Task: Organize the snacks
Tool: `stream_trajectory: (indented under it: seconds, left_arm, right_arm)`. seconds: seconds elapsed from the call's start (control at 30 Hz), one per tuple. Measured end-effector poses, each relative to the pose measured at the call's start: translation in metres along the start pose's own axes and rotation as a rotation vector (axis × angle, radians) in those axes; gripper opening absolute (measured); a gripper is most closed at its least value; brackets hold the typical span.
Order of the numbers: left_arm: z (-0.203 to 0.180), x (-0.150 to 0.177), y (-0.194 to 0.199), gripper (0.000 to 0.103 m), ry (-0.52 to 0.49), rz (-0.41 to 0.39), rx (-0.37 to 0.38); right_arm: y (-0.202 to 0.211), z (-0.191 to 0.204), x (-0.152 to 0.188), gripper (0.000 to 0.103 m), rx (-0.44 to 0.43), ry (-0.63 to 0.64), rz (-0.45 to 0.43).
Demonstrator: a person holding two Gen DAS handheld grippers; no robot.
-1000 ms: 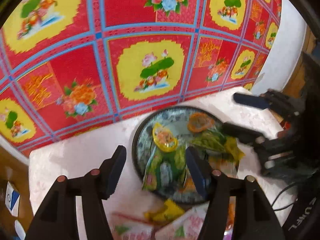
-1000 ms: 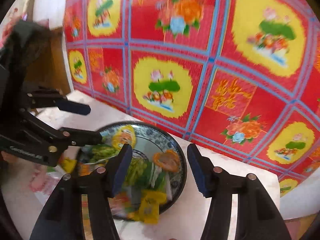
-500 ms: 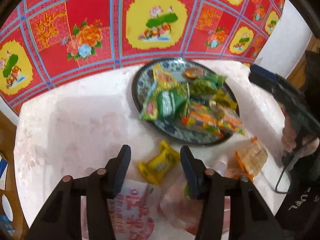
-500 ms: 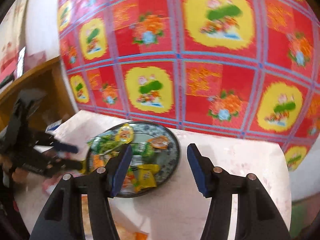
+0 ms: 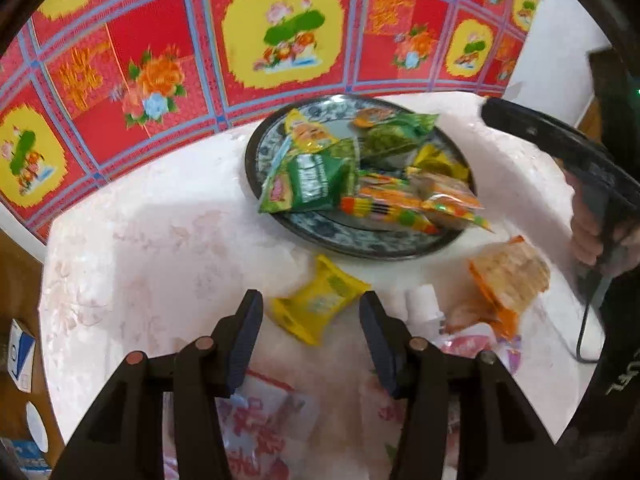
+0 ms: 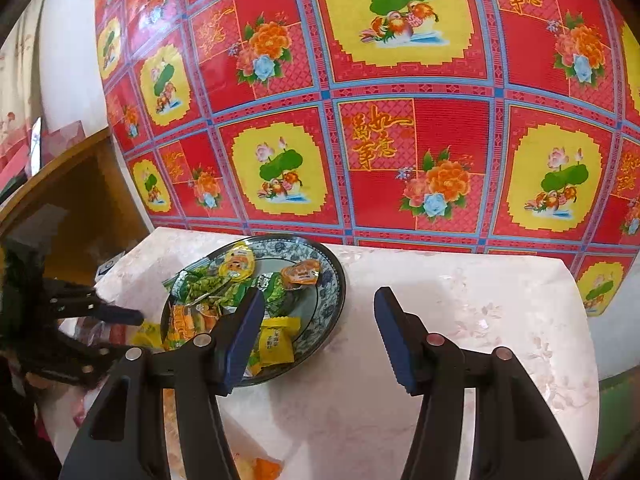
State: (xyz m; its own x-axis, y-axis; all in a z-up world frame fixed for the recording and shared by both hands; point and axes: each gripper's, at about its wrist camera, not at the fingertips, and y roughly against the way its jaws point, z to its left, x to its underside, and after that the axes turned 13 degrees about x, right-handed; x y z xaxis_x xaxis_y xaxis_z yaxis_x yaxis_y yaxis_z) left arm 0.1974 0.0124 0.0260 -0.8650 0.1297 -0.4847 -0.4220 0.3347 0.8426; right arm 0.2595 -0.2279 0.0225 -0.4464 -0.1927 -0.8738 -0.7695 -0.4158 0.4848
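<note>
A blue patterned plate (image 5: pixel 332 232) holds several snack packets, among them a green one (image 5: pixel 316 180). The plate also shows in the right wrist view (image 6: pixel 332 280). A yellow snack packet (image 5: pixel 318 300) lies on the table in front of the plate. My left gripper (image 5: pixel 310 320) is open and empty, its jaws on either side of this yellow packet and just above it. An orange cracker packet (image 5: pixel 506 276) lies to the right. My right gripper (image 6: pixel 318 328) is open and empty above the table, right of the plate.
The white marbled table (image 6: pixel 460 320) stands against a red and yellow floral wall covering (image 6: pixel 360 120). Plastic bags with red print (image 5: pixel 264 428) lie near the front edge. A small white tube (image 5: pixel 424 300) lies beside the yellow packet. A wooden shelf (image 6: pixel 72 184) stands at the left.
My left gripper has drawn back from over the plate and come down around the yellow packet. My right gripper has pulled back and away from the plate.
</note>
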Motion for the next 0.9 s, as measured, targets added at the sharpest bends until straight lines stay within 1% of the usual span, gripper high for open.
stream_trajectory:
  seconds: [0.03,0.07,0.1,0.13,0.2,0.27,0.33,0.47,0.57,0.63,0.7,0.8,0.83,0.9]
  left_arm:
    - [0.003,-0.002,-0.001,0.052,0.015,0.005,-0.005]
    - [0.004,-0.002,-0.002,0.046,0.014,0.007,-0.020]
    - [0.001,-0.003,-0.003,0.040,-0.012,0.011,-0.044]
    - [-0.002,-0.002,-0.004,0.032,-0.034,0.012,-0.041]
    - [-0.007,-0.001,-0.004,0.023,-0.068,0.016,-0.032]
    - [-0.012,0.002,-0.004,0.022,-0.088,0.012,-0.051]
    - [-0.014,0.005,-0.005,0.021,-0.086,0.006,-0.042]
    - [-0.012,0.010,-0.001,0.020,-0.024,-0.018,-0.036]
    - [-0.014,0.011,0.014,0.019,-0.011,-0.070,-0.048]
    - [-0.019,0.004,0.025,0.019,-0.032,-0.117,-0.022]
    - [-0.024,-0.004,0.031,0.019,-0.054,-0.139,-0.023]
    - [-0.029,-0.018,0.020,0.020,-0.070,-0.117,-0.057]
    - [-0.030,-0.021,0.013,0.020,-0.075,-0.106,-0.091]
    - [-0.030,-0.024,0.004,0.021,-0.073,-0.109,-0.126]
  right_arm:
    - [0.001,0.000,0.000,0.058,-0.003,-0.001,-0.003]
    - [0.002,0.000,0.000,0.058,-0.003,-0.002,-0.007]
    - [0.003,0.000,0.000,0.058,-0.004,-0.002,-0.009]
    - [0.003,0.000,0.001,0.058,-0.005,-0.001,-0.012]
    - [0.004,0.000,0.000,0.058,-0.011,0.000,-0.011]
    - [0.004,0.001,0.001,0.058,-0.015,0.003,-0.008]
    - [0.005,0.002,0.001,0.058,-0.016,0.007,-0.009]
    - [0.006,0.002,0.002,0.058,-0.020,0.002,-0.012]
    - [0.005,0.000,0.002,0.058,-0.018,-0.011,-0.006]
    - [0.006,-0.001,0.002,0.058,-0.022,-0.023,-0.005]
    - [0.008,-0.002,0.001,0.058,-0.025,-0.030,-0.009]
    - [0.010,-0.002,0.001,0.058,-0.031,-0.034,-0.011]
    - [0.010,-0.002,0.001,0.058,-0.032,-0.033,-0.010]
    - [0.010,-0.002,0.001,0.058,-0.035,-0.032,-0.010]
